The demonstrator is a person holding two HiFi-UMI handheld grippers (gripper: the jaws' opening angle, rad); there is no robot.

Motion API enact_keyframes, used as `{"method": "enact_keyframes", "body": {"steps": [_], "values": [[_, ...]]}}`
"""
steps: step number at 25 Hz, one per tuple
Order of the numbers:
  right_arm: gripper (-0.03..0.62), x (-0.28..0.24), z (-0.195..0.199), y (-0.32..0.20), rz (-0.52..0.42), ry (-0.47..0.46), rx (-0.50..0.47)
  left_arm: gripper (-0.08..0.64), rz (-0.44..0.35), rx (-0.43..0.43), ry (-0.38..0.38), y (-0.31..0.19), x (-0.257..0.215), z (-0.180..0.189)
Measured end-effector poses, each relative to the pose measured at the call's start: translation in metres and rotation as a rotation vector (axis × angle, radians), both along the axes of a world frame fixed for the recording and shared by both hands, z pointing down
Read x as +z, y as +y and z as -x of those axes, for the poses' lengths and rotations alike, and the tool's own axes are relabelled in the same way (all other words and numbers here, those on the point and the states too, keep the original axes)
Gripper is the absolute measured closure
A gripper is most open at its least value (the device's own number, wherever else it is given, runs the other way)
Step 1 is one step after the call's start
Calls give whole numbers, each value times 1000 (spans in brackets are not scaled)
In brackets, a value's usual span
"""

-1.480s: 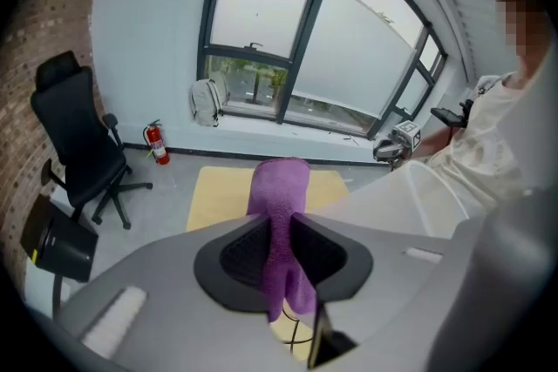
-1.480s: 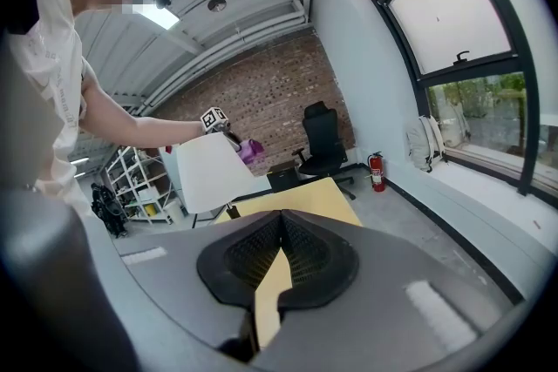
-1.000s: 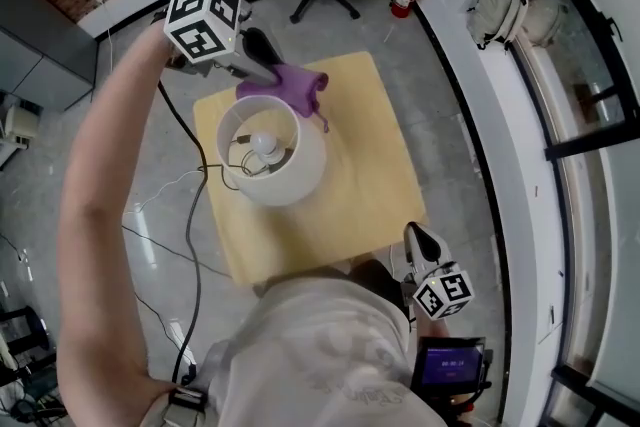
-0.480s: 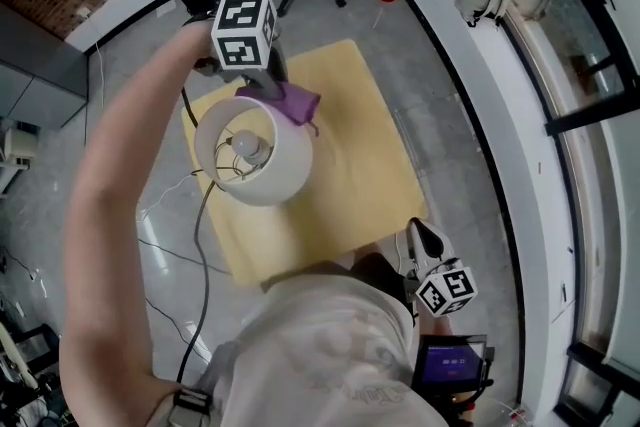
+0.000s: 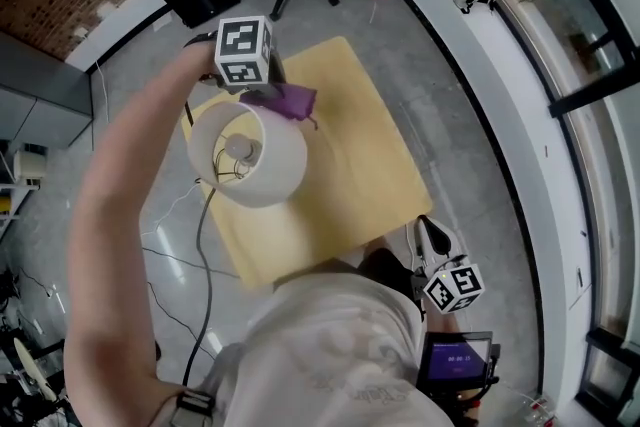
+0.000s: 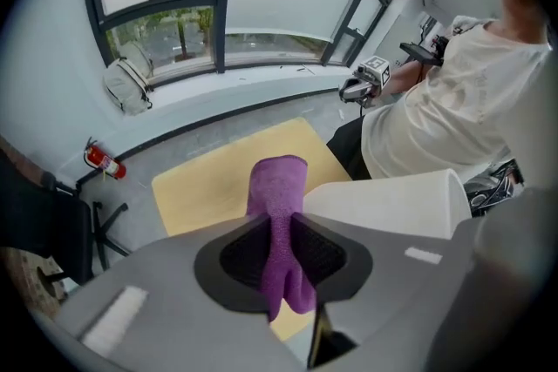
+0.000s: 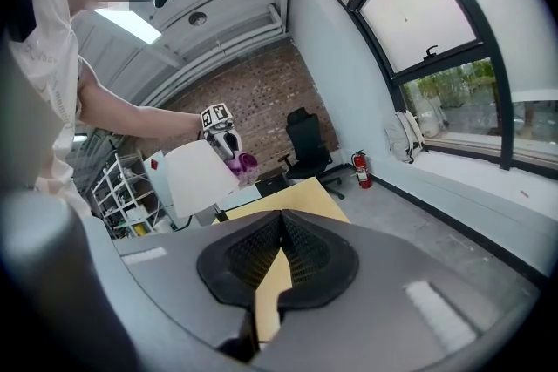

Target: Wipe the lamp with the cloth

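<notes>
Head view looks straight down into the lamp [image 5: 288,171]. It stands on the yellow bench [image 5: 350,165] with the open top of its white shade turned up and the bulb [image 5: 238,149] showing inside, so its long axis runs up and down, upright as far as I can judge.

My left claw [image 5: 268,87] is just behind the lamp's far rim and is pinching the purple cloth [image 5: 288,100]. In the left gripper view the pads press on it from both sides. The cloth is a long folded strip. Its long axis follows the line along which the claw points, and its free end reaches past the jaws, downward, beside the outer wall of the shade. Whether it touches the shade I cannot tell.

My right claw [image 5: 428,233] is well apart from the lamp, on its near side, with jaws pressed together and nothing between them.

I judge the wiping to be at its beginning — the cloth is gripped and is at the shade, but only at the far side. The near side of the shade and the stand below it are left to do, I think.
</notes>
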State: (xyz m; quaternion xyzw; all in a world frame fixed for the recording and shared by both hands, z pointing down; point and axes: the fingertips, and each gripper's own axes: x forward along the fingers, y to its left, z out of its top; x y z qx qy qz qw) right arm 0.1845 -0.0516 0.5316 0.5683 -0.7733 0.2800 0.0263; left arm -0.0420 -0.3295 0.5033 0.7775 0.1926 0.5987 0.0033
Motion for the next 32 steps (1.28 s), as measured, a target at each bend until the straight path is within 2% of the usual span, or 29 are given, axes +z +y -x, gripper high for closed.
{"method": "enact_keyframes", "body": {"steps": [7, 10, 16, 18, 21, 26, 29, 32], "values": [[581, -10, 5, -8, -36, 0, -26, 486, -135, 83, 137, 8, -93, -7], [581, -10, 13, -9, -43, 4, -58, 486, -213, 99, 143, 16, -120, -2], [581, -10, 24, -15, -73, -12, -111, 486, -390, 100, 53, 51, -151, 5], [581, -10, 26, -22, -83, -23, -137, 486, -421, 106, 22, 64, -154, 2], [581, -11, 22, -38, -97, -45, -180, 486, -462, 165, -26, 70, -150, -14], [581, -6, 11, -43, -96, -88, -216, 486, -402, 233, -198, 83, -115, -15], [581, 1, -2, -38, -90, -90, -212, 485, -399, 276, -264, 81, -89, -17], [581, 5, -17, -37, -82, -102, -194, 485, -368, 278, -338, 77, -63, -16]]}}
